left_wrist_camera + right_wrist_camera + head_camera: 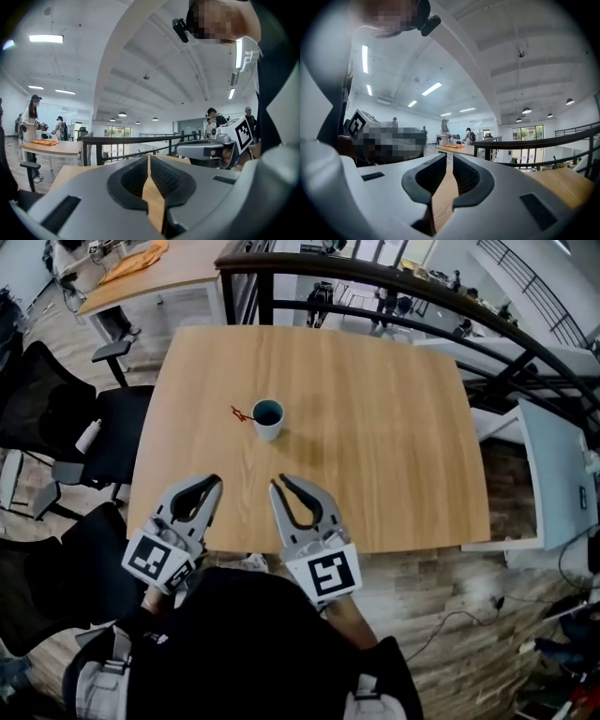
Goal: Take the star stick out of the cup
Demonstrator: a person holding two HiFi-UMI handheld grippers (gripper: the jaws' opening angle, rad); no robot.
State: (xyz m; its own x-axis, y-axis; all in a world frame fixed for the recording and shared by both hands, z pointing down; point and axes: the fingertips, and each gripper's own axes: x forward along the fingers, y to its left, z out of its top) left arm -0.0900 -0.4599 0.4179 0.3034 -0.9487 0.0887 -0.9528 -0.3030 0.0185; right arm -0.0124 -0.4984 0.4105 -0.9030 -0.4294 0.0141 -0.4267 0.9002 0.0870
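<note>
Star stick (242, 413) juts leftward from cup (268, 418); left gripper (215, 480), right gripper (277, 483) closed, empty.

- The cup (268, 418) stood upright on the wooden counter (375, 446), left of the counter's middle and about halfway between its near and far edges. It was small and round, pale on the outside, with a dark teal inside showing through its open top.
- The star stick (242, 413) was thin and red, and it showed just left of the cup, reaching up to the cup's left side. It was too small to tell whether its end rested inside the cup or only against it.
</note>
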